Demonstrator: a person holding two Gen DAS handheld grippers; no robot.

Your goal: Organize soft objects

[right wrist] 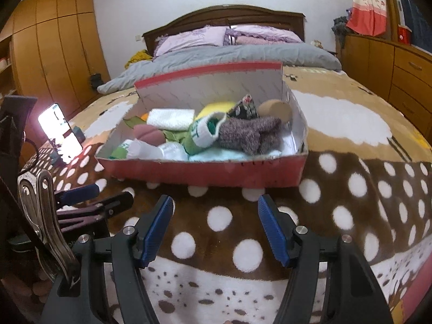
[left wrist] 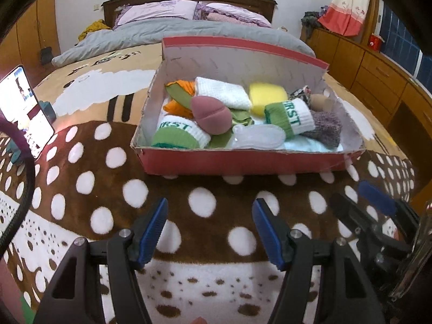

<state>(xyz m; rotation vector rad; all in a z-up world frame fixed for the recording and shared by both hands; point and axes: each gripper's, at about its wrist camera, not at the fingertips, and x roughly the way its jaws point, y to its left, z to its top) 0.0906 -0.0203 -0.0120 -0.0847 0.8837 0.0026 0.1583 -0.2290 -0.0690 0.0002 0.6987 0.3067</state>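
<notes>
Bed's brown spotted fleece blanket [left wrist: 216, 202] carries red cardboard box [left wrist: 243, 160]; my left claw [left wrist: 209, 232] and right claw [right wrist: 214, 232] gape empty; fuzzy purple sock [right wrist: 251, 132] looks light, squashy; I'd pinch mid-bulk.

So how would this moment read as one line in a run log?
left hand-held gripper: open, empty | right hand-held gripper: open, empty | red box: on spotted blanket, holds soft items

Green letters "RST" on the white cuff of one rolled sock [left wrist: 293, 117], "IRST" partly readable on the other sock [left wrist: 181, 132]. Phone [left wrist: 27, 110] screen text too blurred to read.
</notes>
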